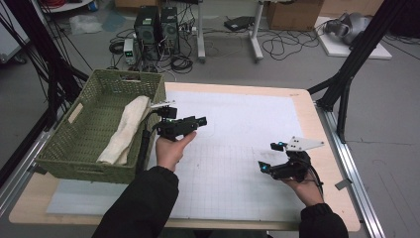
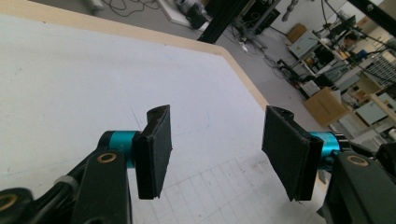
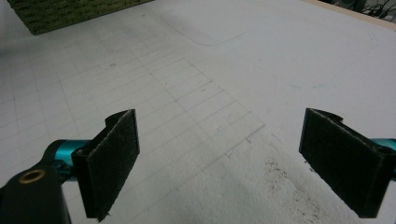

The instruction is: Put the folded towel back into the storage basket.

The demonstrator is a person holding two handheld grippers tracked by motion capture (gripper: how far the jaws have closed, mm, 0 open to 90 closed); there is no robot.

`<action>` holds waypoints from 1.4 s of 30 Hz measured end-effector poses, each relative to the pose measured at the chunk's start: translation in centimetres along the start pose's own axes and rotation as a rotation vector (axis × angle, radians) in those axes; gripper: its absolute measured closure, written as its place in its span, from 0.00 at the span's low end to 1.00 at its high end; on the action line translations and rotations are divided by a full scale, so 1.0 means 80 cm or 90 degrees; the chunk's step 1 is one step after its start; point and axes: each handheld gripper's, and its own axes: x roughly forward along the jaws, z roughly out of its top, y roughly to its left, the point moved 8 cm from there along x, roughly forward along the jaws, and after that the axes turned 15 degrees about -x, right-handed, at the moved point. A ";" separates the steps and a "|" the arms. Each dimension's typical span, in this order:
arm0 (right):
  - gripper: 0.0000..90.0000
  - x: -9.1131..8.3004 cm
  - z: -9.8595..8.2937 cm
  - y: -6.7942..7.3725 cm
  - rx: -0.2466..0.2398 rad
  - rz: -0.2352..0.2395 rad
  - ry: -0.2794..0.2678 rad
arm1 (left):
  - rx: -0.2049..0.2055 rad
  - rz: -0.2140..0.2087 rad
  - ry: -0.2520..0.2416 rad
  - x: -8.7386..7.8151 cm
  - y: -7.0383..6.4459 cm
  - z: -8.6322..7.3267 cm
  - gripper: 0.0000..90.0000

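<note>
A green woven basket [image 1: 74, 148] stands on the left part of the table, and a rolled cream cloth [image 1: 126, 129] lies inside it. Just right of the basket's rim a hand holds my left gripper [image 1: 195, 124] above the mat. It points toward the far right corner, and its jaws [image 2: 217, 149] are open with only bare mat between them. My right gripper [image 1: 267, 157] is held low near the table's right front and points left. Its jaws [image 3: 219, 163] are also open with nothing in them. A corner of the basket [image 3: 56, 11] appears far off in the right gripper view.
A white gridded mat [image 1: 237, 124] covers most of the wooden table [image 1: 317, 124]. Black frame posts [image 1: 346, 74] rise at the right edge and behind the basket. Computers [image 1: 156, 27], cables and a cardboard box [image 1: 292, 15] sit on the floor beyond.
</note>
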 end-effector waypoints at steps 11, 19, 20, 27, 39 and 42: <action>0.13 -0.005 0.004 -0.005 -0.001 -0.004 -0.008 | 0.005 0.006 0.001 0.003 0.004 -0.014 0.47; 0.13 -0.005 0.005 -0.005 -0.001 -0.005 -0.011 | 0.015 0.018 0.003 0.001 0.012 -0.024 0.47; 0.13 -0.005 0.005 -0.005 -0.003 -0.005 -0.010 | 0.016 0.019 0.006 0.001 0.014 -0.026 0.47; 0.13 -0.006 0.006 -0.006 -0.001 -0.004 -0.013 | 0.020 0.024 0.004 -0.003 0.019 -0.031 0.47; 0.13 -0.006 0.007 -0.006 -0.002 -0.003 -0.013 | 0.002 0.012 0.003 -0.005 0.023 -0.038 0.47; 0.13 -0.006 0.007 -0.005 0.000 -0.002 -0.011 | 0.002 0.010 0.005 -0.004 0.023 -0.040 0.47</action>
